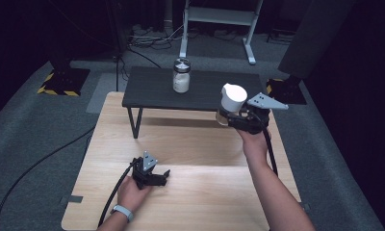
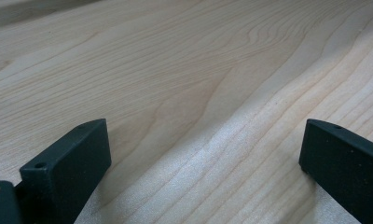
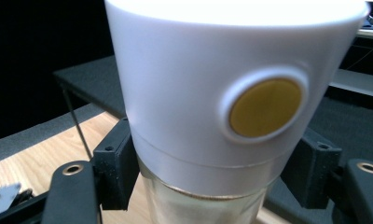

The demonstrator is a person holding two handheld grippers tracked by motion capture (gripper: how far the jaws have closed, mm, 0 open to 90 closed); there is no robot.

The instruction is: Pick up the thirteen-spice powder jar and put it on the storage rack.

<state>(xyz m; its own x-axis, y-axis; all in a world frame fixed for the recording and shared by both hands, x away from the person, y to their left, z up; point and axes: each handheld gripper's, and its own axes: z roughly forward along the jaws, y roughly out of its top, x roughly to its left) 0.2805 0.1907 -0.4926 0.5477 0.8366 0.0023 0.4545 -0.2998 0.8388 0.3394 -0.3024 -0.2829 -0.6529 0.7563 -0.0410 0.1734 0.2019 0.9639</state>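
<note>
From the high view, the right gripper (image 1: 242, 117) grasps a glass jar with a white cap (image 1: 233, 97), held above the far right part of the wooden table (image 1: 195, 144), right at the near edge of the low dark shelf (image 1: 152, 89). The jar's long axis stands roughly upright, cap tilted a little toward the person. A second jar with white powder (image 1: 181, 75) stands on the shelf, ahead and to the left of this gripper, well apart. The left gripper (image 1: 154, 178) lies low on the table, near the person, far from both jars; the right hand is clearly the nearer one to the shelf.

In the left gripper view, the jaws stand wide apart with nothing between them, just bare pale wood grain (image 2: 189, 93) beneath.

In the right gripper view, the jaws press on either side of the jar just under the white cap (image 3: 212, 84), which carries a round yellow disc (image 3: 265, 107). Beyond lie the dark shelf and grey floor, the room dim.
</note>
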